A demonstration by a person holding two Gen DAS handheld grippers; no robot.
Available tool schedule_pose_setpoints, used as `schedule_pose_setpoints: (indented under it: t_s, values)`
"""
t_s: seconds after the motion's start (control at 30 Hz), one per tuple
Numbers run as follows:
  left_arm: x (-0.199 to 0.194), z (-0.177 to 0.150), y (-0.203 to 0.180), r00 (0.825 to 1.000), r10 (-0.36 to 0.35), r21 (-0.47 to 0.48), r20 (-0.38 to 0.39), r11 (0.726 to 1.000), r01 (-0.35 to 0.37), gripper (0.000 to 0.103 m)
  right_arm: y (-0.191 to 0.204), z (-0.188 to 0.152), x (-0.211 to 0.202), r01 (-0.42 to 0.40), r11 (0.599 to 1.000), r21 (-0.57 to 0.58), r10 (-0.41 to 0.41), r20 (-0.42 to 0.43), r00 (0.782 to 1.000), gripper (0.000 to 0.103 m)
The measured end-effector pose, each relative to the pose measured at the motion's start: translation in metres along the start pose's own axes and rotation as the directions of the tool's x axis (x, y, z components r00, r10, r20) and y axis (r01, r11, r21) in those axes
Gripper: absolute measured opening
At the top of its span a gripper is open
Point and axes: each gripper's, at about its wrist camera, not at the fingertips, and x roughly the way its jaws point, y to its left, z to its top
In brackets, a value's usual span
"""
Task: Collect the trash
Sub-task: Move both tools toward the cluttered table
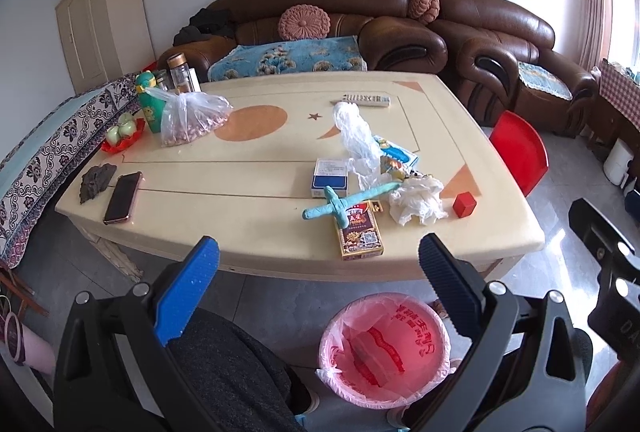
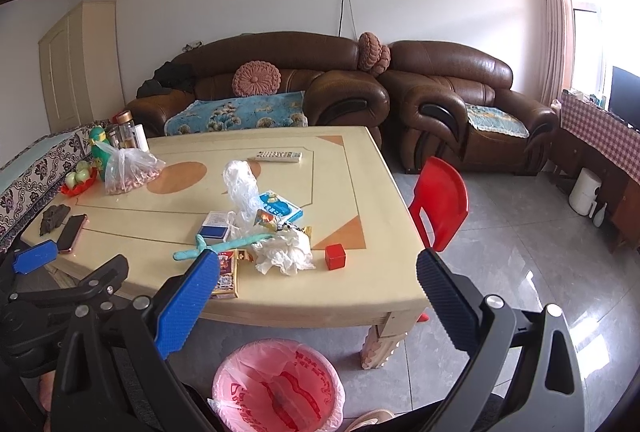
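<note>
A: What does the trash look like, and where is it?

B: It sits in a loose cluster on the cream table (image 1: pixel 256 228), toward the corner nearest the red chair (image 1: pixel 520 155). There is a crumpled white tissue (image 1: pixel 418 199), a tall wrinkled clear plastic bag (image 1: pixel 356 135) standing just behind it, and a small shiny snack wrapper (image 1: pixel 394 165) between the two.

A: And the bin?

B: A pink trash bin (image 1: pixel 384 348) with a pink liner printed in red stands on the floor just in front of the table's near edge. Something flat lies at its bottom; I cannot tell what.

A: What else lies by the trash?

B: A teal toy sword (image 1: pixel 348 201) lies across a card box (image 1: pixel 360 232), its tip touching the plastic. A blue and white box (image 1: pixel 330 177) is just behind the sword, a blue packet (image 1: pixel 398 151) sits under the plastic bag, and a red cube (image 1: pixel 464 203) is just beside the tissue. Well apart, at the table's far side from the chair, are a phone (image 1: pixel 122 197), a bag of nuts (image 1: pixel 192 119) and a green bottle (image 1: pixel 150 103). A remote (image 1: pixel 366 98) rests near the table's back edge.

A: The grippers?

B: The left gripper (image 1: pixel 318 268) hangs before the table's near edge, above the bin, jaws wide apart and holding nothing. The right gripper (image 2: pixel 316 284) is likewise spread and empty, nearer the chair corner.
</note>
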Motion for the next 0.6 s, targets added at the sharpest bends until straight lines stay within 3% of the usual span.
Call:
schedule_pose_setpoints:
  t_s: [0.33,0.6]
  values:
    - [0.034,0.004,0.004,0.995,-0.013,-0.022,-0.098,1.0,0.011,0.098,-0.004,0.0,0.036,-0.055,0.998,-0.017,0.054,-0.038,0.998,0.096]
    - [0.057,0.014,0.008,0.991,-0.014,-0.032,-0.131,0.999,0.01,0.098,-0.005,-0.003,0.069,-0.089,0.996,-0.014,0.087,-0.086,0.992,0.096]
